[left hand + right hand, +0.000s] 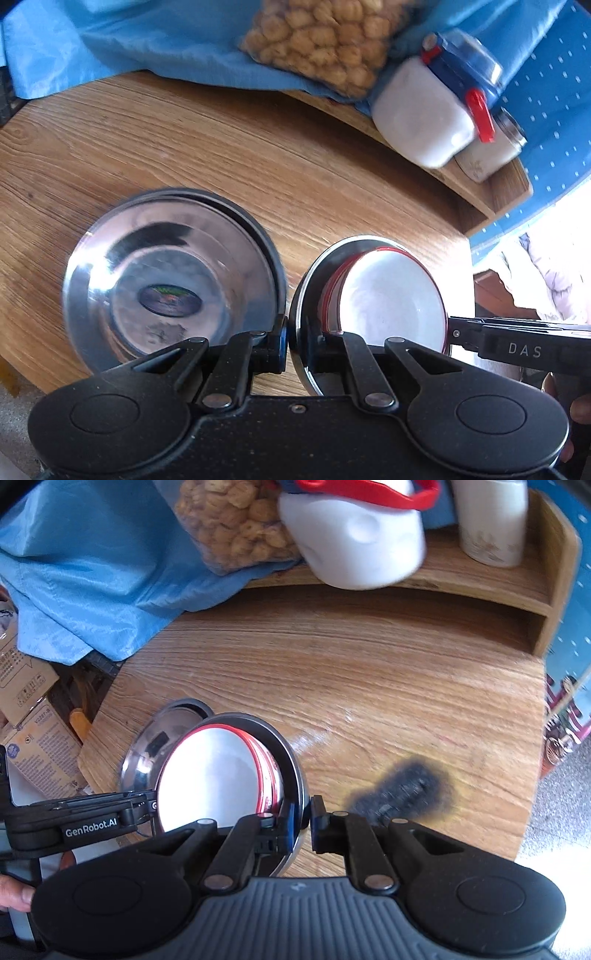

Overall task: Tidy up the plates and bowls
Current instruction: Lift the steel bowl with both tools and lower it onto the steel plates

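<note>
Gripping the rim of a steel plate, the left gripper held it tilted over the near left of the wooden table. Just to its right, the right gripper was clamped on the rim of a steel bowl with a white red-rimmed bowl nested inside.

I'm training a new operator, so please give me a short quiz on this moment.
1. True or false: the white bowl sits inside the steel bowl.
2. What is the right tool shut on? A) the steel bowl's rim B) the bag C) the jar
3. Fill in: in the left wrist view, the plates are on the ___ of the steel bowl.

Key: 1 true; 2 A; 3 left.
</note>
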A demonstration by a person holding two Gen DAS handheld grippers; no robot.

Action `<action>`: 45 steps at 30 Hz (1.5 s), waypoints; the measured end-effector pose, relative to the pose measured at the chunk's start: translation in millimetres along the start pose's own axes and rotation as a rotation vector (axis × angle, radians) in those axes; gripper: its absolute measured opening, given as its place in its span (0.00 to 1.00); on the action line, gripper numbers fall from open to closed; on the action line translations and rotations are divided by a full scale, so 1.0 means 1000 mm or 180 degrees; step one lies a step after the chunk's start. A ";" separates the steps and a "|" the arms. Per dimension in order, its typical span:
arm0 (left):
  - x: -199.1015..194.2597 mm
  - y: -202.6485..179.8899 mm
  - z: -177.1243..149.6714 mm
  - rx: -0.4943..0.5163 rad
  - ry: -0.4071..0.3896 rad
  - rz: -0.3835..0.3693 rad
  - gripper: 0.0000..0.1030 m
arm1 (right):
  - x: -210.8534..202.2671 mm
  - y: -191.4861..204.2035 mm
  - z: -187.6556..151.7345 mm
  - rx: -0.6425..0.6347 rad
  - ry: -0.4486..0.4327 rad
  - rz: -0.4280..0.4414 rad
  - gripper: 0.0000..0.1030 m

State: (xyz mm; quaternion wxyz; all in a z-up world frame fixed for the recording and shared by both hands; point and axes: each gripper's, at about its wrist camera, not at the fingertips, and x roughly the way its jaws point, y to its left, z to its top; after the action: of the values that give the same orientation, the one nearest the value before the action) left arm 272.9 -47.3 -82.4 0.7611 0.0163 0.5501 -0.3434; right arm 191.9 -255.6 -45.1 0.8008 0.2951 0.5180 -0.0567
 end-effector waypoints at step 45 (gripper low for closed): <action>-0.024 0.112 0.035 -0.0614 -0.0139 0.0452 0.07 | 0.093 0.102 0.053 -0.0622 0.0360 0.0251 0.11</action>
State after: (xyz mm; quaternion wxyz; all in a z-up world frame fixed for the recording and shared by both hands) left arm 358.8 36.2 -87.9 0.7933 -0.0256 0.5613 -0.2343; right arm 317.1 -180.5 -68.4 0.7969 0.2385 0.5534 0.0424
